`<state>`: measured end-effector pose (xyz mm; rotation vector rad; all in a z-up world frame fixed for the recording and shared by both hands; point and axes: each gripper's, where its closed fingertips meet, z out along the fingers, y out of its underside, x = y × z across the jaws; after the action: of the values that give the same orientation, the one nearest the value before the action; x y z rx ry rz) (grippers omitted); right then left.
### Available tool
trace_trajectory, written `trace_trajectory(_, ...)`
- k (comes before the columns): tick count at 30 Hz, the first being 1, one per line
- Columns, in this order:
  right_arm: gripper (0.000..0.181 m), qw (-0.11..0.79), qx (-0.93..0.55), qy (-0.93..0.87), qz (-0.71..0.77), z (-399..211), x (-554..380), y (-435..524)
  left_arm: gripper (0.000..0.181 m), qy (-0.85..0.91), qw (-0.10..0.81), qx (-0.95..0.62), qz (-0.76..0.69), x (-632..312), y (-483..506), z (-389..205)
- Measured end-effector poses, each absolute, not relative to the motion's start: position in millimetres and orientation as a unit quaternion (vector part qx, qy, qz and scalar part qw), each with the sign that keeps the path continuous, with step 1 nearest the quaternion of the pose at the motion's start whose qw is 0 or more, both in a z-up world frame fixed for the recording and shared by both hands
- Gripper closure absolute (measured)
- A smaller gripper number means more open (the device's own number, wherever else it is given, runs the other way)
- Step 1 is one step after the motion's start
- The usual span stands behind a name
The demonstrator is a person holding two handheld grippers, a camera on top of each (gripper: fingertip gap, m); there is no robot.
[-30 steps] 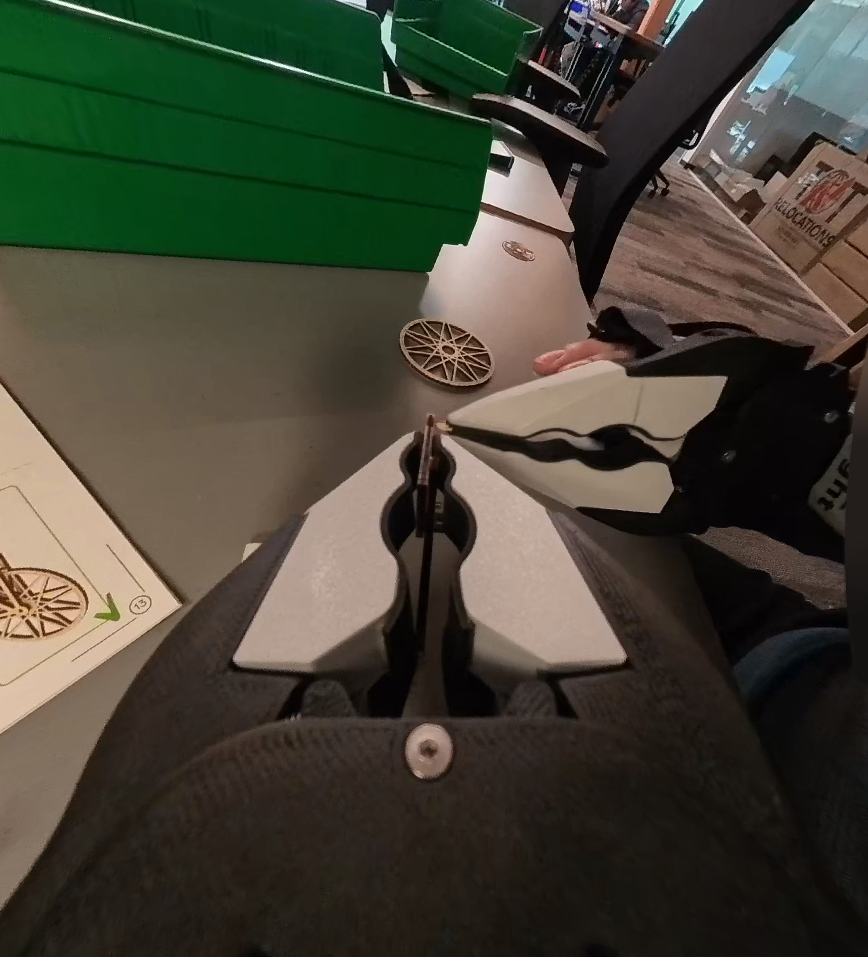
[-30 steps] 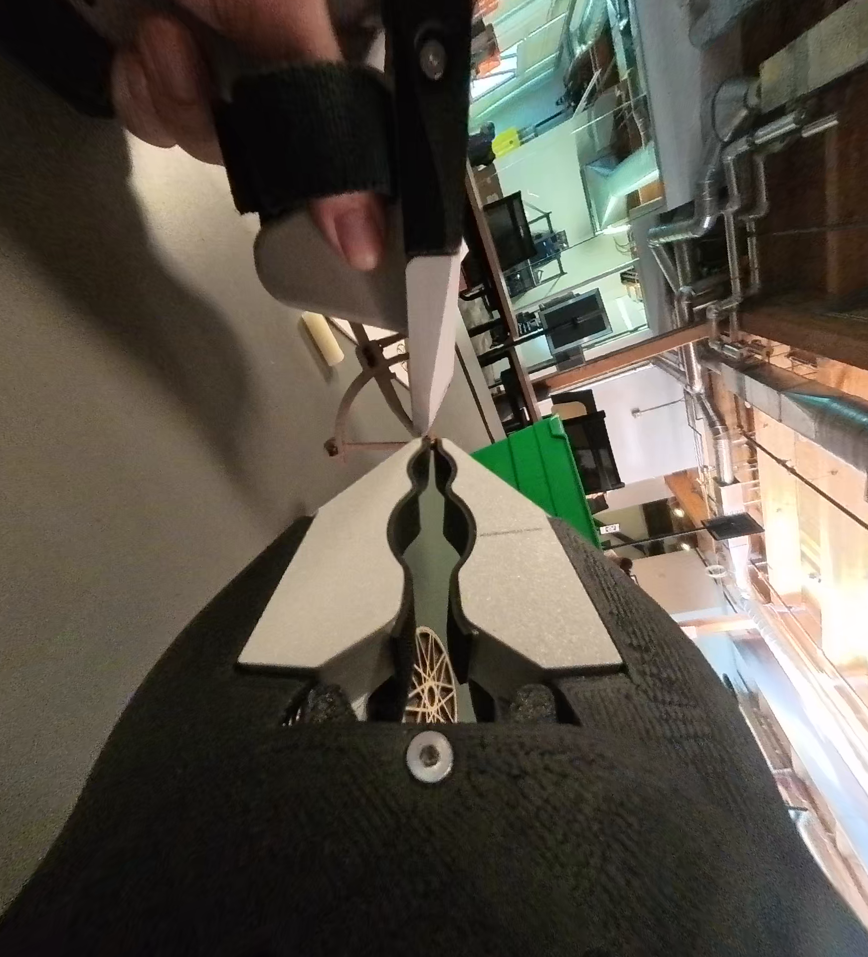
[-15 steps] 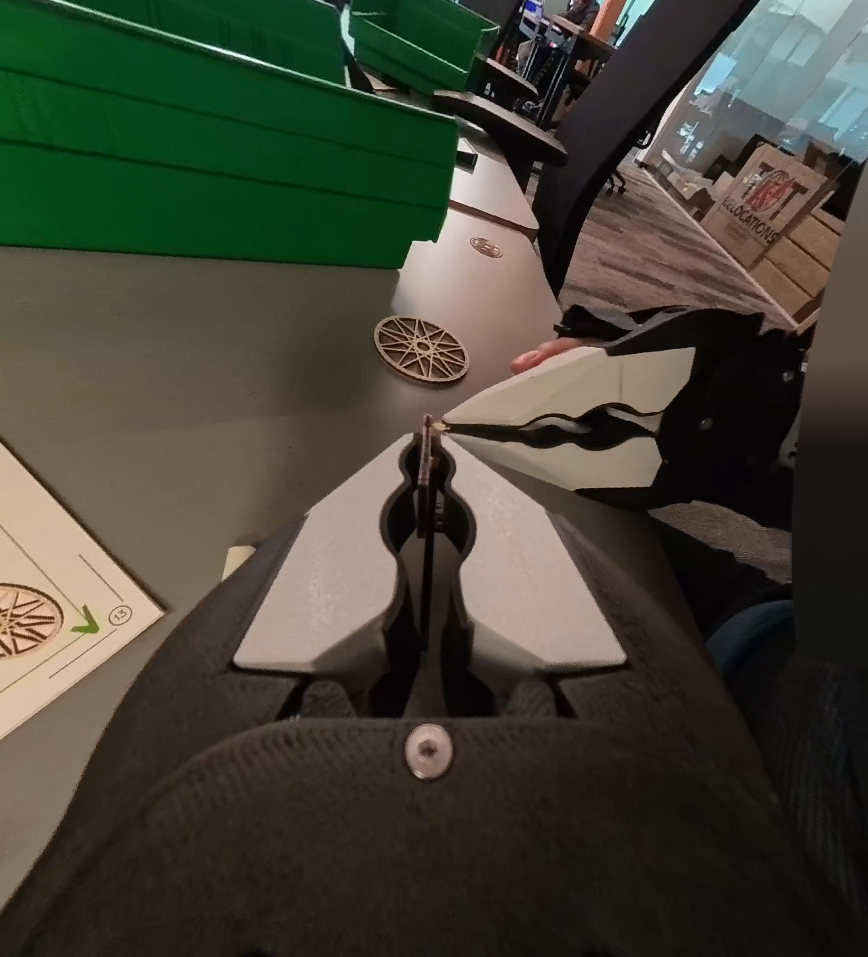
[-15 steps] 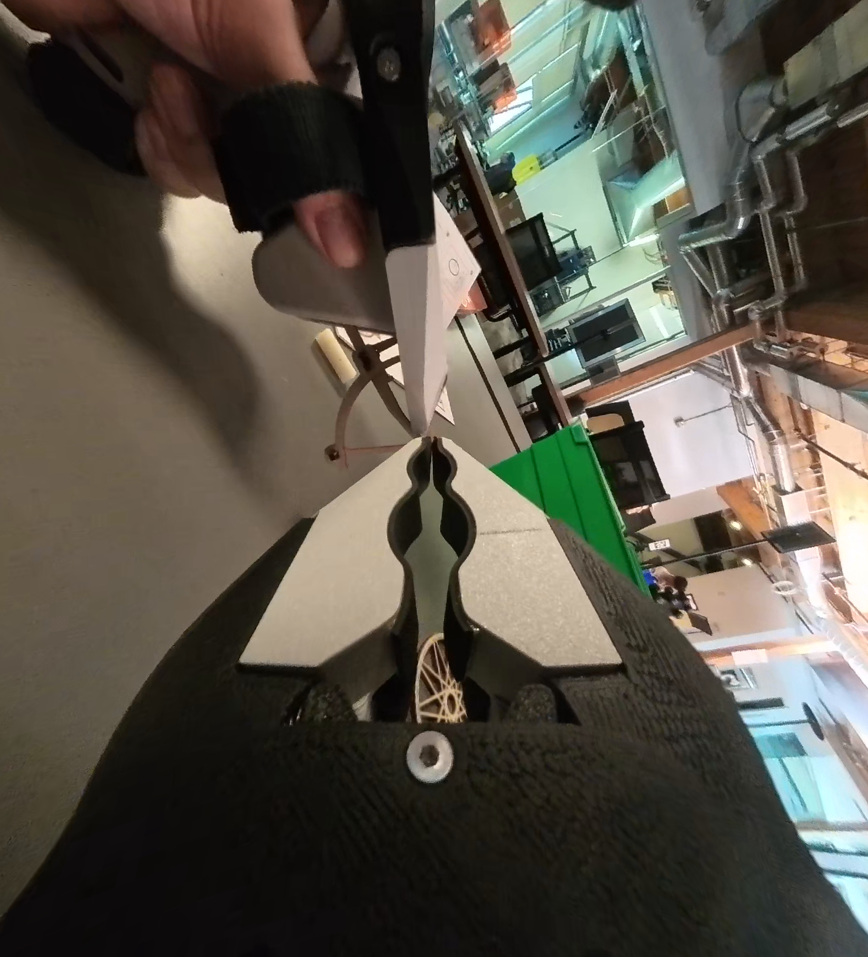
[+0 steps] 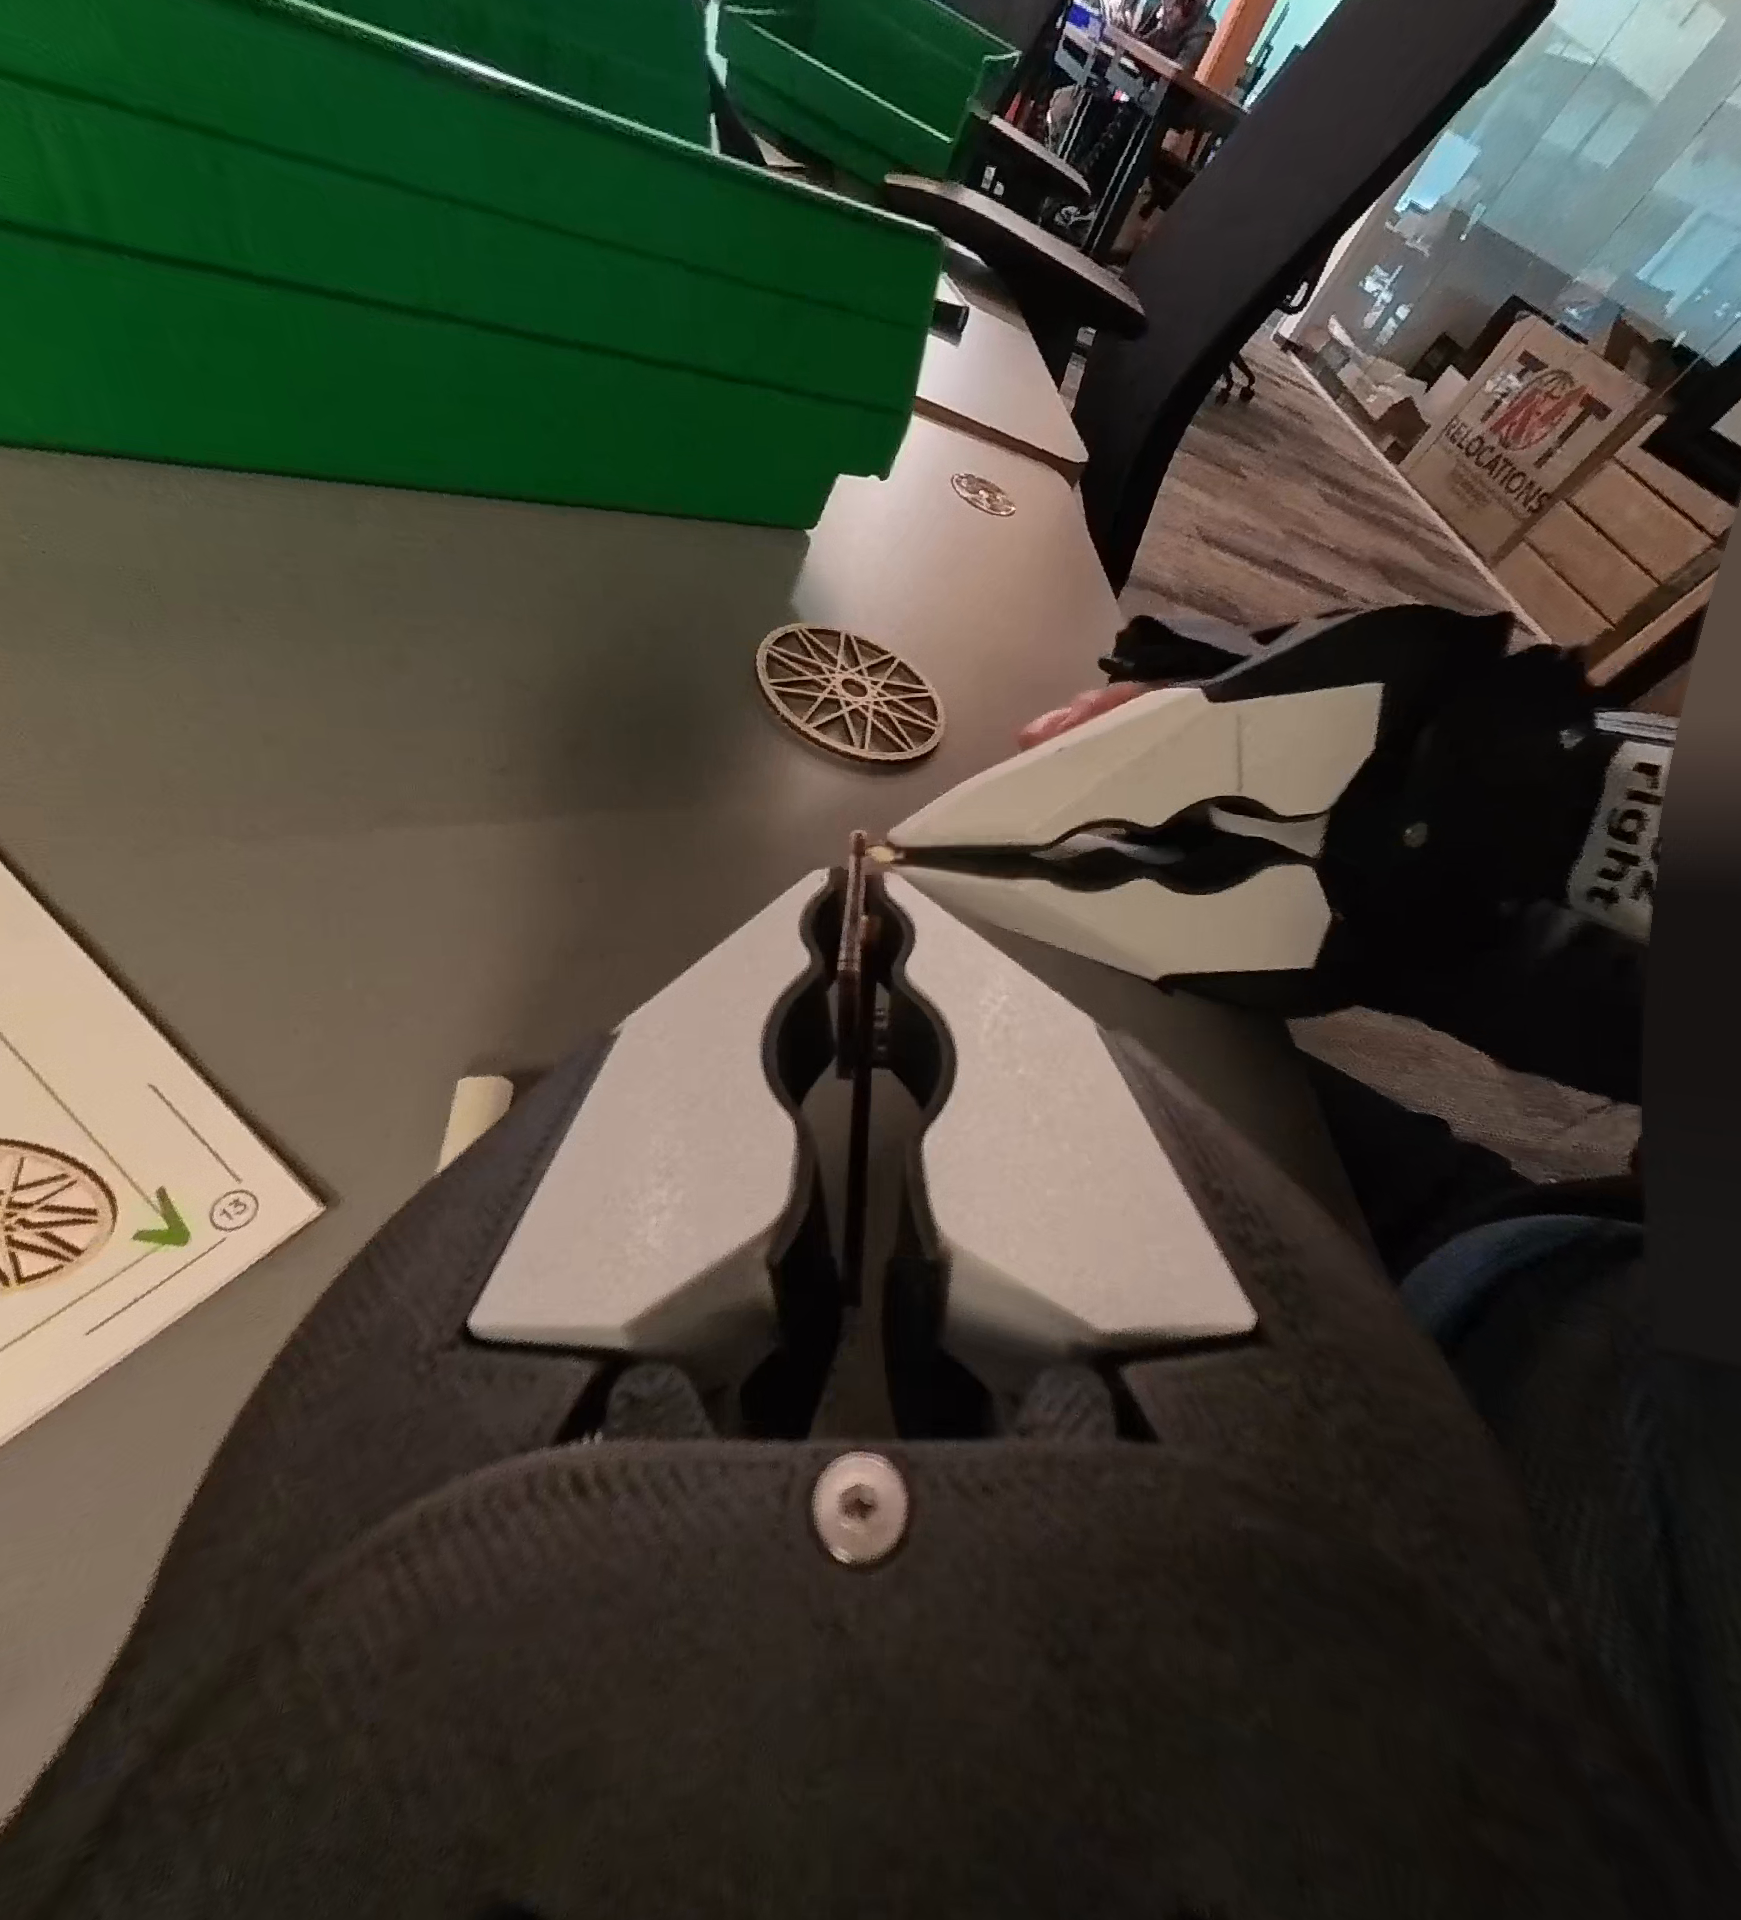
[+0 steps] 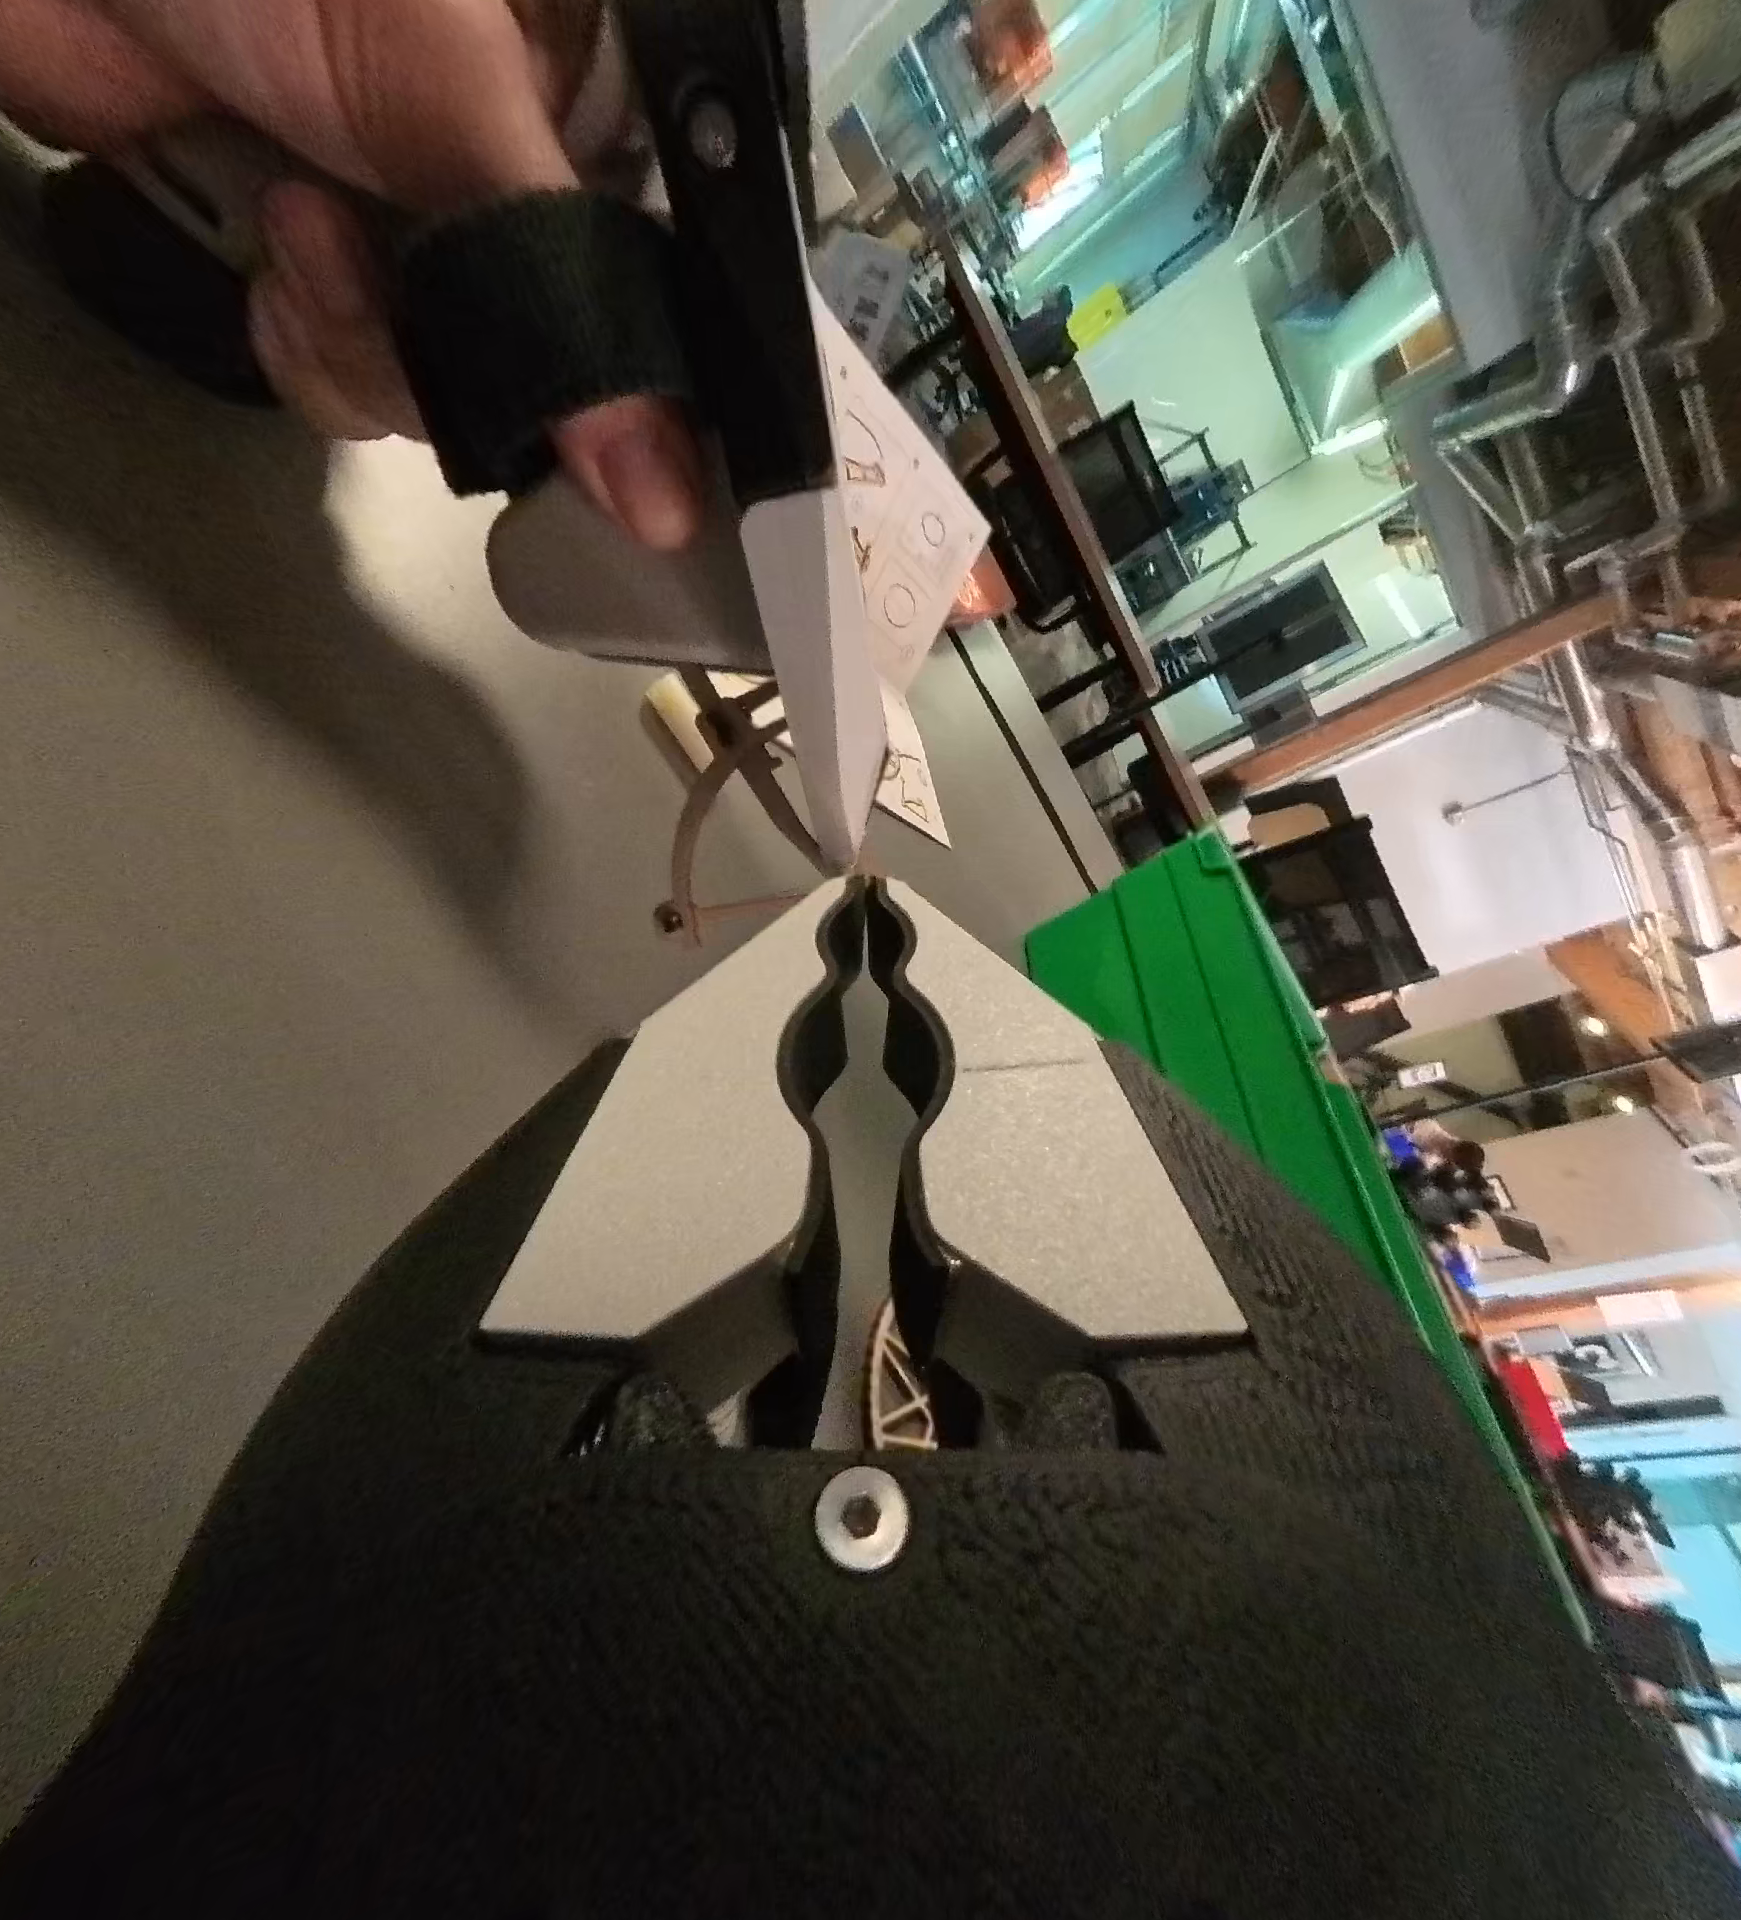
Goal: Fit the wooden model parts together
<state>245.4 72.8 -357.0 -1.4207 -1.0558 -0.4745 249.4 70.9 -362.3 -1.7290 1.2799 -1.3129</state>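
Left claw (image 5: 858,883) clamped on thin wooden frame (image 5: 855,977), held edge-on, long axis along fingers; right claw (image 5: 897,854) pinched on tiny peg (image 5: 882,854), tip touching frame top from right, crosswise; spare wheel (image 5: 850,696) flat on surface (image 5: 378,665) beyond.

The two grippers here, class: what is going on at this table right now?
A person holds a gripper in each hand above a grey table. The left gripper is shut on a thin wooden frame piece, edge-on. The right gripper pinches a tiny wooden peg and brings it tip to tip against that piece. A wooden spoked wheel lies beyond, an instruction sheet to the left.
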Motion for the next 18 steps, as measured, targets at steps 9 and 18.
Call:
trace_trajectory(9, 0.181, 0.598, -0.617, -0.464, -0.218, -361.7, 246.4, 73.8, 0.18, 0.488, 0.314, -0.656, -0.482, 247.5, 72.0, -364.0)
trace_trajectory(18, 0.181, 0.591, -0.619, -0.466, -0.224, -364.2, 245.7, 76.0, 0.179, 0.493, 0.326, -0.662, -0.46, 248.2, 73.9, -367.0)
